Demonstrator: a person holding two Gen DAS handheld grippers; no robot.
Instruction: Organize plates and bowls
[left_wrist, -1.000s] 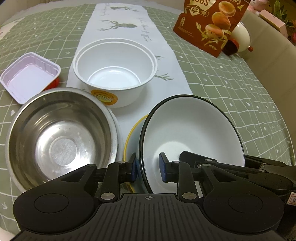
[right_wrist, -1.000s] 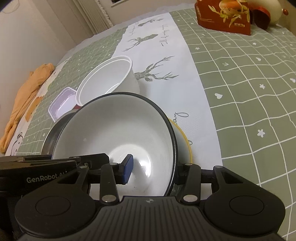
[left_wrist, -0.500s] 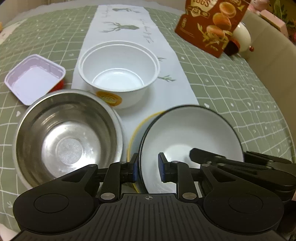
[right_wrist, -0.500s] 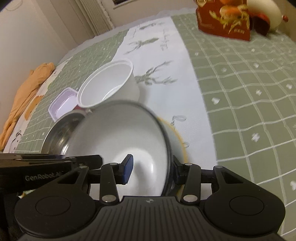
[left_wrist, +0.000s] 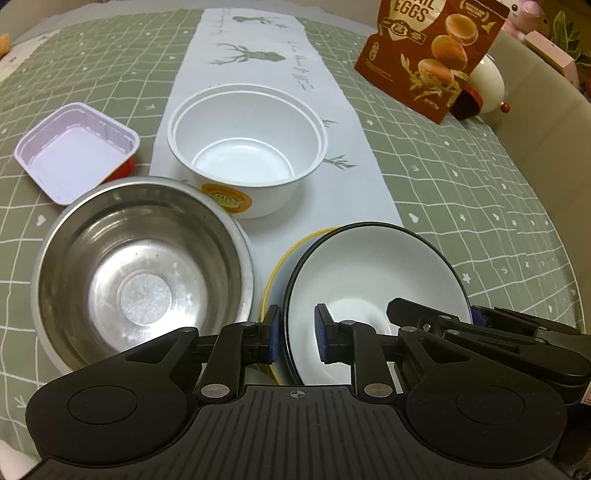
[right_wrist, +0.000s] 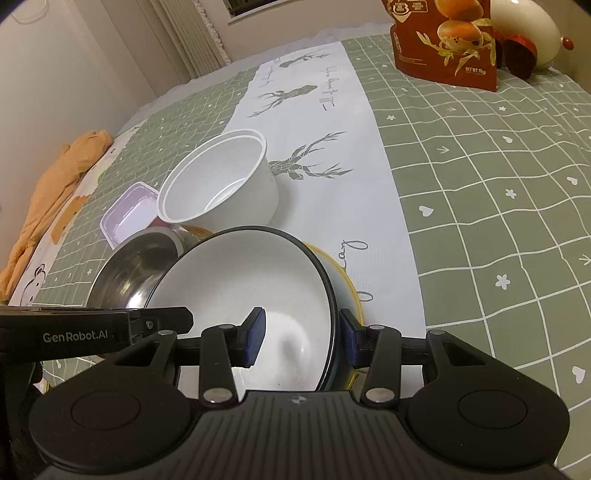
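Lowering black-rimmed bowl (left_wrist: 373, 273) into yellow-rimmed bowl (left_wrist: 275, 273) | left gripper (left_wrist: 295, 328) just closing, rim between jaws | right gripper (right_wrist: 301, 338) narrowly straddling opposite rim | nesting nearly done

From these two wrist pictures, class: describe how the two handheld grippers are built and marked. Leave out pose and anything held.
Both look alike. The left gripper has a matte black ribbed body, two round black discs, silver rivets, a small crosshair mark and black fingers with blue pads. The right gripper is built the same. White "GenRobot.AI" lettering runs along the left one's side in the right wrist view. No cables or sleeves show.
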